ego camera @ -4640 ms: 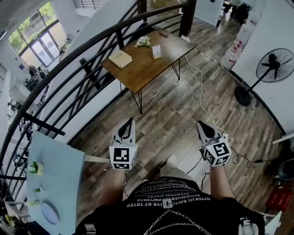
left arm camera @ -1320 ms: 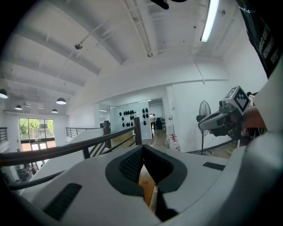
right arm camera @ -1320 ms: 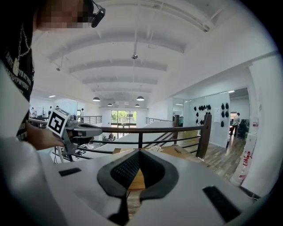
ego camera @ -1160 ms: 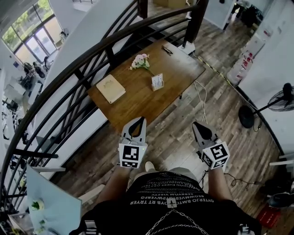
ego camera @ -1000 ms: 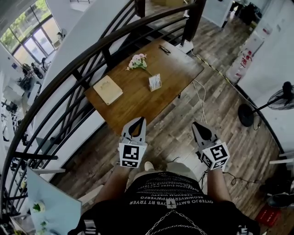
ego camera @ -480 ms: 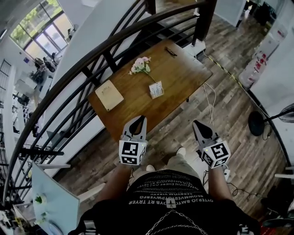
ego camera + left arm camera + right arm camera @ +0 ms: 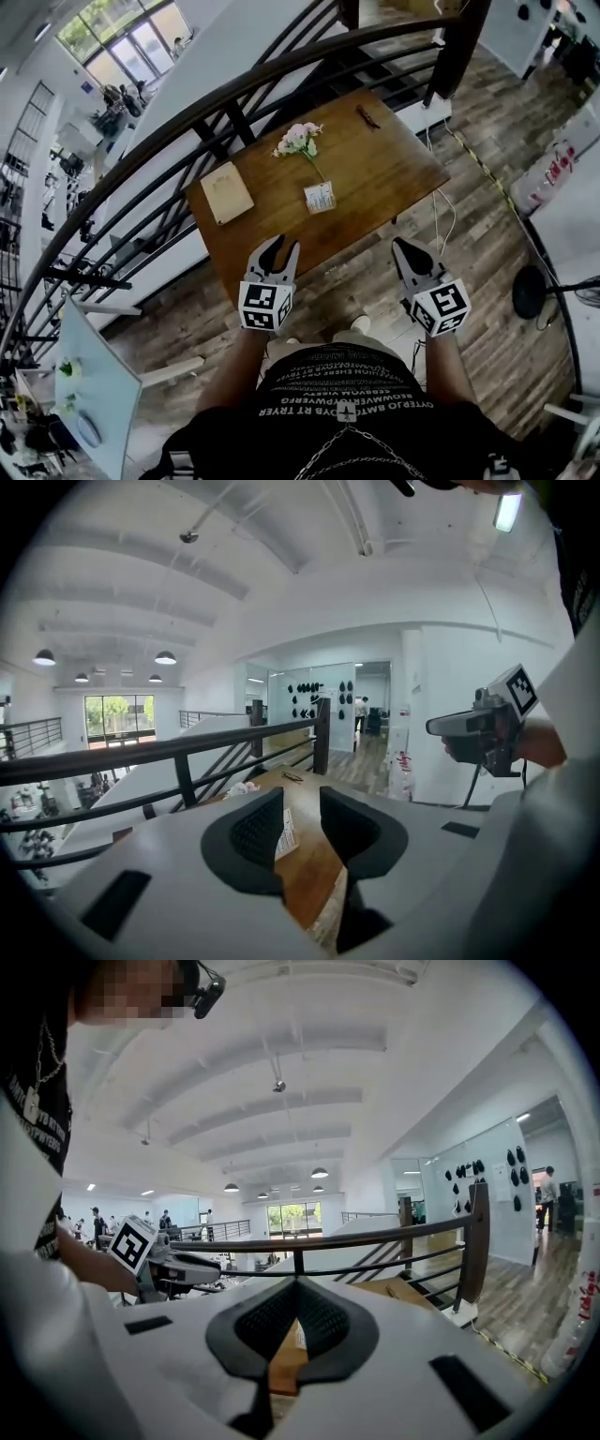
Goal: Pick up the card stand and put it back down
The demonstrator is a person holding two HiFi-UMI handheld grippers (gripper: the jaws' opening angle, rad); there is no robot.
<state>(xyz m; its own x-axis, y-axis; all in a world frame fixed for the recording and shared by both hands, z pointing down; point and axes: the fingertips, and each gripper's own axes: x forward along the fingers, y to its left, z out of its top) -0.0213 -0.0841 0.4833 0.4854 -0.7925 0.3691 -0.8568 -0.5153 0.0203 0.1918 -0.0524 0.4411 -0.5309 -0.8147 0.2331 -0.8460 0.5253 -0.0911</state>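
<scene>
The card stand [image 7: 320, 197], a small white card held upright, sits near the middle of the wooden table [image 7: 394, 173]. Both grippers hang in the air short of the table's near edge, apart from the stand. My left gripper [image 7: 280, 247] is opening, with nothing between its jaws. In the left gripper view, the card stand [image 7: 287, 836] shows far off through the gap of the left gripper [image 7: 301, 799]. My right gripper [image 7: 404, 247] is shut and empty, and in its own view the right gripper [image 7: 296, 1284] has its tips together.
On the table also lie a pink flower bunch [image 7: 298, 141], a tan book [image 7: 227, 192] and a small dark object [image 7: 367, 116]. A dark curved railing [image 7: 187, 103] runs behind the table. A cable [image 7: 441, 220] trails over the wood floor at the right.
The table has drawn nearer as the person walked toward it. The left gripper's jaws were together and now stand apart. The right gripper stays shut.
</scene>
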